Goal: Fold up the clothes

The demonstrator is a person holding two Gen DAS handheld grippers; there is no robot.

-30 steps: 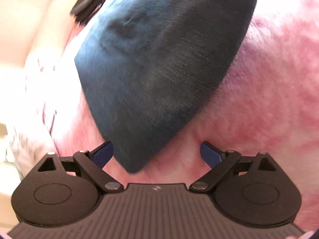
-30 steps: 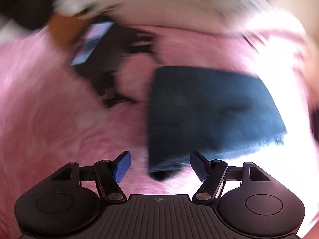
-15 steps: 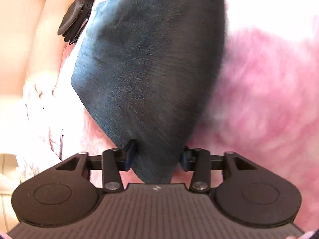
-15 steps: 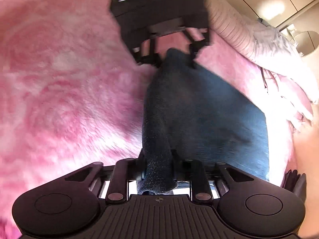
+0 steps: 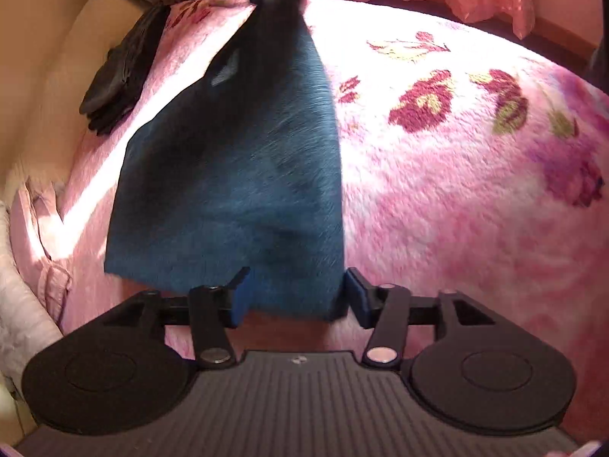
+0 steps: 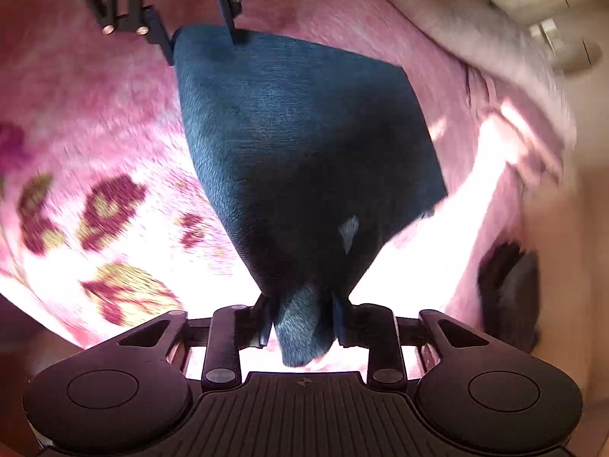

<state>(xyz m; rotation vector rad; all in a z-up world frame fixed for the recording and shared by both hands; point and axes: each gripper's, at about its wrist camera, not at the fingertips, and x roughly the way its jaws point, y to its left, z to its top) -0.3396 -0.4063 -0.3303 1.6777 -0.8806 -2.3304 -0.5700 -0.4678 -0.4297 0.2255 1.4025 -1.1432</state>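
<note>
- Cloth (image 5: 236,175) now lifted off the blanket (image 5: 475,190), stretched between both claws.
- Left gripper (image 5: 296,297) and right gripper (image 6: 302,321) each pinch a corner.
- Flowered pink blanket below; black garment (image 5: 118,72) nearby.

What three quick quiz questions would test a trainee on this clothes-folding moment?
1. True or false: the right gripper is shut on a corner of the blue cloth.
2. What does the cloth hang over? A) a wooden table B) a pink flowered blanket C) a sink
3. Fill in: the dark item by the blanket's edge in the left wrist view looks like a pair of ____.

Key: 1 true. 2 B. 3 gloves. The left gripper also holds a corner between its pads.
</note>
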